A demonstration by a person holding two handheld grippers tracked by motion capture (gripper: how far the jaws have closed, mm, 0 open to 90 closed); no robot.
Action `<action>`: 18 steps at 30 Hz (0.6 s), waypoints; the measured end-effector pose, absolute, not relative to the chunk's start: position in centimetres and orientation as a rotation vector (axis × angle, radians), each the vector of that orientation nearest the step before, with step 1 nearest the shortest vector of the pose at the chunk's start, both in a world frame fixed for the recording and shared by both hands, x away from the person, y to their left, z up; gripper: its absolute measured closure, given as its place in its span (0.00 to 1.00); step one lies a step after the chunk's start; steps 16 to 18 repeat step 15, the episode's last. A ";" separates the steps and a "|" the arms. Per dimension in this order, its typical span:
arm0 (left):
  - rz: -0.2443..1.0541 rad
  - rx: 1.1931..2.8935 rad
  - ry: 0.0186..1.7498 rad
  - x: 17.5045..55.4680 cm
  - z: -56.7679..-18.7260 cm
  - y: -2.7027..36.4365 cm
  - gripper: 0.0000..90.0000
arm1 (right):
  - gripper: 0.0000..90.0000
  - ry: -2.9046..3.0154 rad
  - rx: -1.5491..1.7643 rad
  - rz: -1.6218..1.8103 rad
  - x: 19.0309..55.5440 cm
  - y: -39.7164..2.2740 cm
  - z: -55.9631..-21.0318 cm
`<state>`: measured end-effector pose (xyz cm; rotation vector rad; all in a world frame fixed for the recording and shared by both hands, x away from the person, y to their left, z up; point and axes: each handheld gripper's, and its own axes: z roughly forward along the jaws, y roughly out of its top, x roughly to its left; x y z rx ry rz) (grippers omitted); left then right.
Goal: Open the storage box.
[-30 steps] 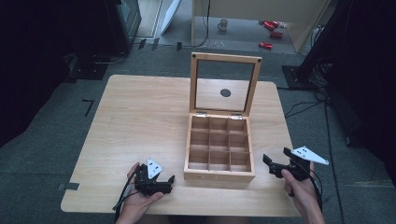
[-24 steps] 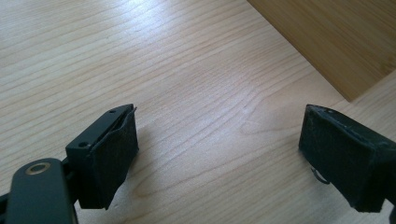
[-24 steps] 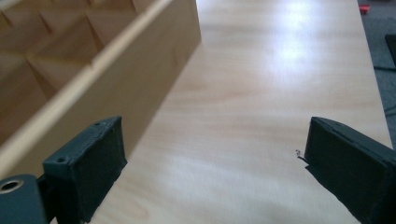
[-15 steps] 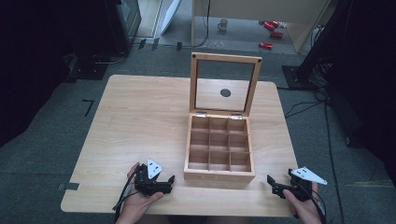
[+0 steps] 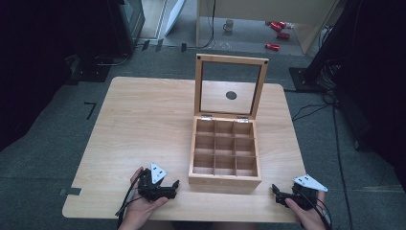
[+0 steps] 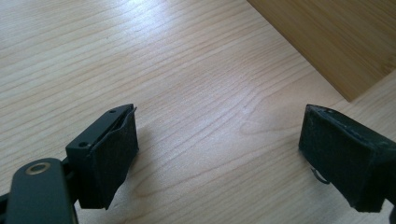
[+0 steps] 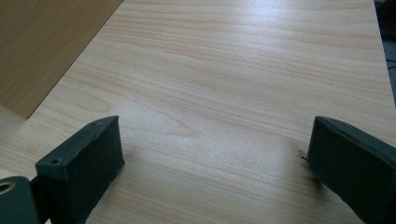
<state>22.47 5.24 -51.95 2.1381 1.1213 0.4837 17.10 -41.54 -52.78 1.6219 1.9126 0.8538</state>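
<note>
A wooden box (image 5: 224, 152) with nine empty compartments stands right of the table's centre, its glass-paned lid (image 5: 230, 88) raised upright at the back. My left gripper (image 5: 174, 188) rests on the table near the front edge, left of the box, open with nothing between its pads (image 6: 112, 154). The box's corner (image 6: 345, 42) shows at the upper right of the left gripper view. My right gripper (image 5: 276, 191) lies at the front right corner of the table, open and empty. The box's side (image 7: 42, 42) fills the upper left of the right gripper view.
The light wooden table (image 5: 143, 124) stretches bare to the left of the box. Beyond the table lie a cup (image 5: 229, 25) and red objects (image 5: 277, 36) on the floor. A dark stand base (image 5: 306, 76) and cables sit at the right.
My right gripper has drawn back toward the front right corner of the table and lowered. The left gripper and the box have stayed put.
</note>
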 end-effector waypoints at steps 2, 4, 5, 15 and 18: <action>0.484 2.138 1.121 22.5 -51.9 5.2 0.13 | 0.03 1.911 1.622 0.855 17.1 -41.5 -52.8; 0.482 2.137 1.122 22.5 -52.0 5.2 0.13 | 0.03 1.912 1.620 0.856 17.1 -41.6 -52.8; 0.482 2.137 1.123 22.5 -52.0 5.2 0.13 | 0.03 1.913 1.618 0.858 17.0 -41.6 -52.8; 0.479 2.139 1.114 22.5 -52.0 5.2 0.14 | 0.03 1.913 1.617 0.859 17.0 -41.6 -52.8; 0.479 2.139 1.114 22.5 -52.0 5.2 0.14 | 0.03 1.913 1.617 0.859 17.0 -41.6 -52.8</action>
